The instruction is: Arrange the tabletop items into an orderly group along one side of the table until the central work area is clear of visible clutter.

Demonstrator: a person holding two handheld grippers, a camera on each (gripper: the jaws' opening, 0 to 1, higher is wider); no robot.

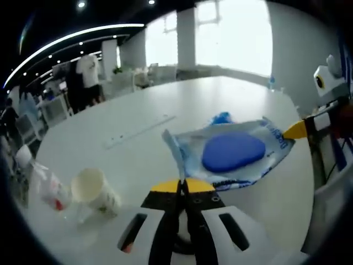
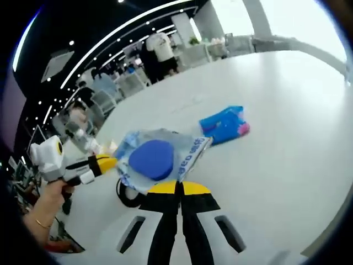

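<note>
Clear bag (image 1: pixel 234 152): flat on the white table (image 1: pixel 165 105), holding a blue oval pad (image 1: pixel 233 152).
Blue packet (image 2: pixel 223 125): flat, just beyond the bag.
Paper cup (image 1: pixel 95 190): tipped on its side, near the table edge, well apart from the bag.

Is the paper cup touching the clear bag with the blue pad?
Apart. In the left gripper view, bare white table lies between the paper cup and the clear bag.
</note>
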